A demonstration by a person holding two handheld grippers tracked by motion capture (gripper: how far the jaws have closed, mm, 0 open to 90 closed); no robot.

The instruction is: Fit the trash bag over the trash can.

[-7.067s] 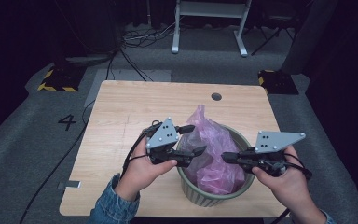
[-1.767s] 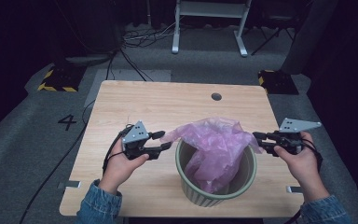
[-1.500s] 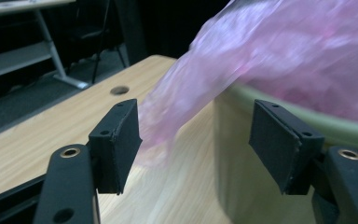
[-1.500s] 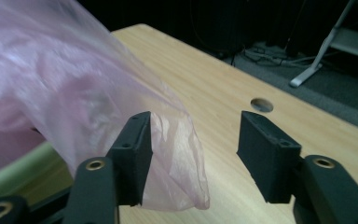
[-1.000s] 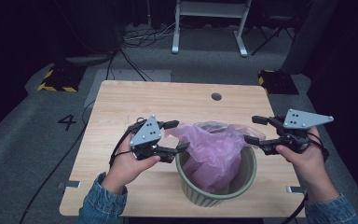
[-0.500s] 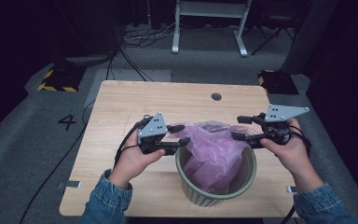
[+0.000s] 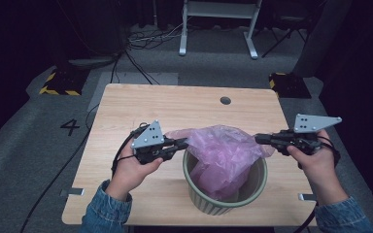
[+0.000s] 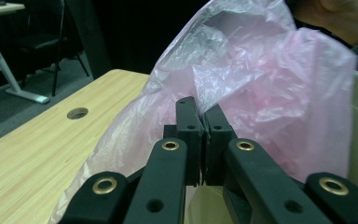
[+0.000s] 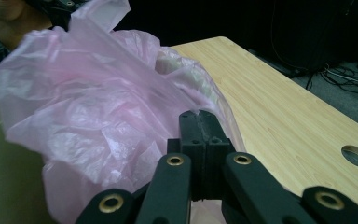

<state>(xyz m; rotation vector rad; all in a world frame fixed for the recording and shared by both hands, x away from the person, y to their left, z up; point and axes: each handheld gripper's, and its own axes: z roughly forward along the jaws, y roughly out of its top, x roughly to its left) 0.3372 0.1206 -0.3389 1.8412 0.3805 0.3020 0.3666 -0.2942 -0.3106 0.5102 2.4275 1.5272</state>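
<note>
Wooden table (image 7: 141,109), round cable hole (image 7: 225,100) near far edge; green bin (image 7: 226,198) stands near front edge.

Digit "4" (image 7: 71,127) marked on grey floor (image 7: 24,160) left of table; no other legible text

Beyond the tongs, toward the far edge of the wooden table (image 7: 145,104), a round cable hole (image 7: 225,100) sits nearer the right-hand tongs. Farther off stands a white metal frame (image 7: 218,24). Left of the left-hand tongs, the grey floor carries a number 4 (image 7: 71,127) and a yellow-black striped block (image 7: 58,83).
</note>
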